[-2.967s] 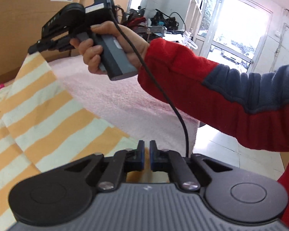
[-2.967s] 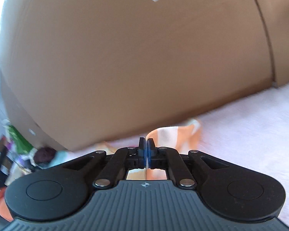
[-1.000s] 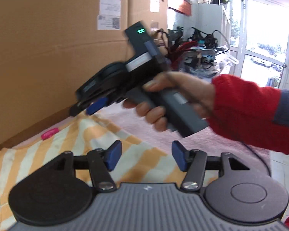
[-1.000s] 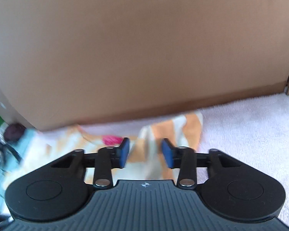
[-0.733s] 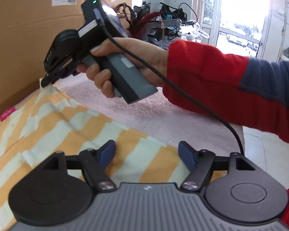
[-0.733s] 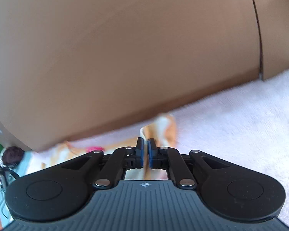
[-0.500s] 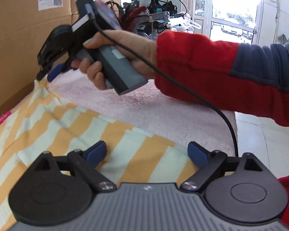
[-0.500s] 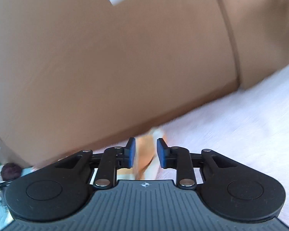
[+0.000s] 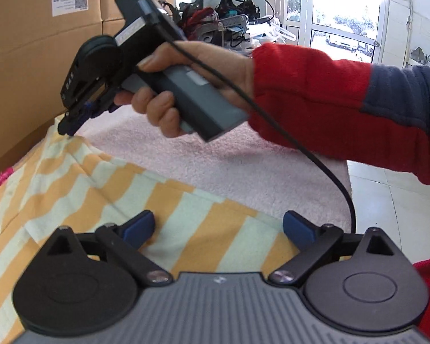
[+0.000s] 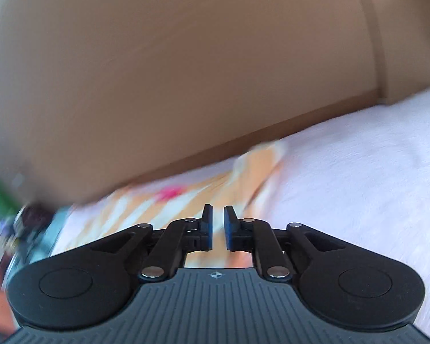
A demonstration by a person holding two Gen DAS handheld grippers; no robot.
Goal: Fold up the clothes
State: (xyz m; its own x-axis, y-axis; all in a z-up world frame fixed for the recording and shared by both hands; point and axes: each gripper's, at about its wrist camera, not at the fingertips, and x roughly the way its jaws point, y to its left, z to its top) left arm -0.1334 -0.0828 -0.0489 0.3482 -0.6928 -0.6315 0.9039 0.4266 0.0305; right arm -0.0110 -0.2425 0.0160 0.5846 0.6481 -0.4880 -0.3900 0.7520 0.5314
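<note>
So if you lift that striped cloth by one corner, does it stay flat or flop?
Probably flops: the striped cloth already lies in soft creases. It looks thin, so likely light. The fuzzy pink cover beneath may grip it, so it would likely drag, not slide.

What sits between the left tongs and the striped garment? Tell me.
Nothing visible. The left tongs stand wide, opening, directly over the striped garment on the pink towel. The right tongs work its far corner, well clear.
</note>
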